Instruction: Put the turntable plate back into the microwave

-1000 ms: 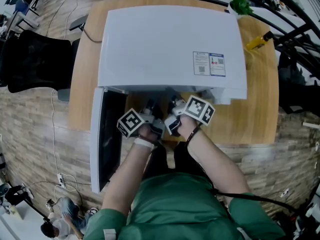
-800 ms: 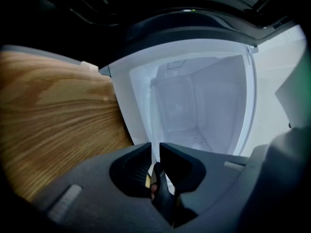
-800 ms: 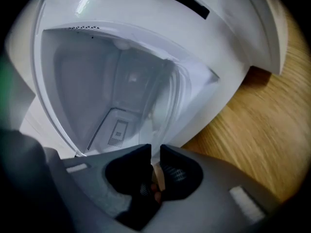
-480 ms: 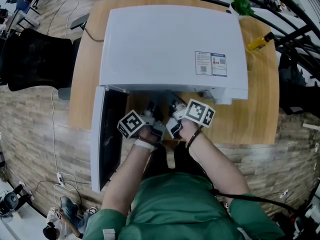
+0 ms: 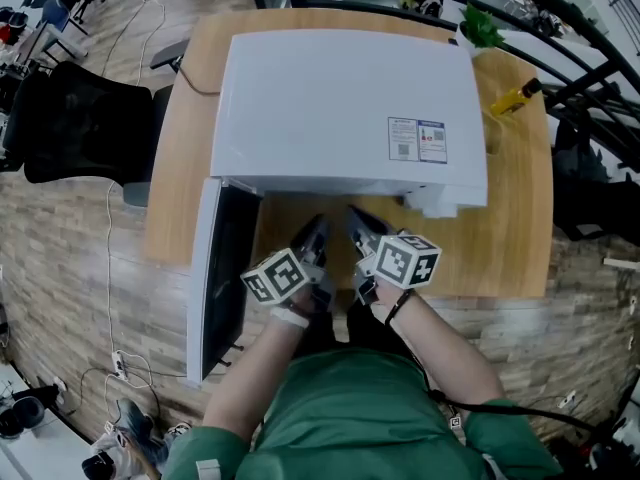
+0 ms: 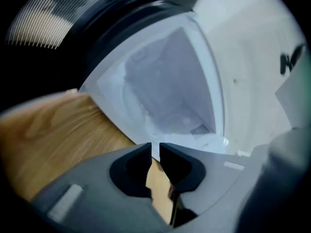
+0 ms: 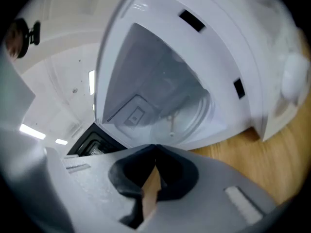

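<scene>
Though it is clear glass and hard to pick out, the round turntable plate (image 7: 187, 123) looks to be lying flat on the floor of the cavity (image 6: 170, 91). In the right gripper view its curved rim shows at the lower right of the opening, and I'd call it seated, or close to it.

Around it, the big white box-shaped microwave (image 5: 345, 108) fills the top centre of the head view. Its dark-windowed door (image 5: 225, 278) hangs wide open at the lower left, so nothing blocks the mouth.

Now the grippers! Both sit near that mouth, low centre of the head view, side by side, pointing in and a touch downward. The right gripper (image 7: 155, 152) has just been closing its fingers, and there they are, tips touching, nothing between them. The left gripper (image 6: 155, 149) has its fingers almost together, a thin slit of light between them and nothing in it either. Empty on both sides, which fits a plate already let go.

The light wooden table (image 5: 510, 218) carries the microwave, with bare wood in front of the opening for room to work.

My read: the placing is done or nearly so. What's left is checking that the plate sits level on its hub, then perhaps swinging the door to.
</scene>
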Motion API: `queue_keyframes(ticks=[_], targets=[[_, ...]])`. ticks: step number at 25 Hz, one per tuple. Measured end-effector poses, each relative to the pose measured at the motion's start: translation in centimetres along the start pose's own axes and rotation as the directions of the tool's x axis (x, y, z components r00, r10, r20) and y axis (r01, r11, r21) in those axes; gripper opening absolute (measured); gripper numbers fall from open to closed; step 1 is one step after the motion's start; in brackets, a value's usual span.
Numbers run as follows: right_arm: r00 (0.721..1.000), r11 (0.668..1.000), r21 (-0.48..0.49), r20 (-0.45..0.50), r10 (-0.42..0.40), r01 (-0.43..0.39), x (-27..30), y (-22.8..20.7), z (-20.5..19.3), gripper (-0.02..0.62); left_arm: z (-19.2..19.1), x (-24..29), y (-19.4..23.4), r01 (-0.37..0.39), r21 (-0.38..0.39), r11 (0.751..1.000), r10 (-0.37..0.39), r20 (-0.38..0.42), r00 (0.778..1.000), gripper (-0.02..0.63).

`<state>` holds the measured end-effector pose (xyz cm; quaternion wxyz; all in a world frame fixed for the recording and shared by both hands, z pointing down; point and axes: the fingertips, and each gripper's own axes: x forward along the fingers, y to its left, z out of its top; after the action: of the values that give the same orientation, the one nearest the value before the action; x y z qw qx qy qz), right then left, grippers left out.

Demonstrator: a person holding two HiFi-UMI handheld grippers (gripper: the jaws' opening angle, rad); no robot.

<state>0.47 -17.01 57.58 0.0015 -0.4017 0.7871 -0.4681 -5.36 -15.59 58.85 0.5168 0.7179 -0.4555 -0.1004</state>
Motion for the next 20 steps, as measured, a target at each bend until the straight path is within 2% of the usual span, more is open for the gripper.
queue_keyframes(ticks=[1,3,5,7,10,16,18,20], targets=[[1.000,0.998,-0.062,-0.001,-0.015,0.015,-0.6,0.3,0.3,0.003,0.2,-0.5,-0.6,-0.018,0.076,0.997,0.018,-0.006,1.000,0.058],[0.999,0.984,-0.173,-0.002,-0.040,0.039,-1.9,1.0,0.8,0.003,0.3,-1.6,-1.8,-0.049,0.216,0.975,0.054,-0.019,0.998,0.054],[0.999,0.966,-0.254,0.002,-0.047,0.046,-3.2,2.1,1.3,0.003,0.3,-2.8,-2.8,-0.074,0.333,0.940,0.090,-0.034,0.995,0.047],[0.999,0.947,-0.318,0.009,-0.042,0.043,-4.5,3.4,1.7,0.003,0.4,-4.1,-3.8,-0.093,0.416,0.905,0.120,-0.039,0.992,0.044],[0.999,0.917,-0.396,0.037,-0.031,0.043,-6.3,5.5,2.5,0.003,0.9,-5.7,-5.5,-0.111,0.498,0.860,0.144,-0.028,0.989,0.043],[0.992,0.830,-0.553,0.128,-0.001,0.072,-9.4,9.4,4.3,0.003,2.2,-7.9,-10.6,-0.103,0.674,0.731,0.118,0.023,0.993,0.042],[0.988,0.809,-0.583,0.153,0.019,0.075,-10.2,10.3,5.0,0.004,2.7,-8.4,-12.0,-0.098,0.697,0.711,0.098,0.040,0.994,0.042],[0.983,0.801,-0.596,0.172,0.058,0.057,-10.8,11.3,5.6,0.003,3.2,-8.9,-13.1,-0.087,0.703,0.706,0.074,0.049,0.996,0.043]])
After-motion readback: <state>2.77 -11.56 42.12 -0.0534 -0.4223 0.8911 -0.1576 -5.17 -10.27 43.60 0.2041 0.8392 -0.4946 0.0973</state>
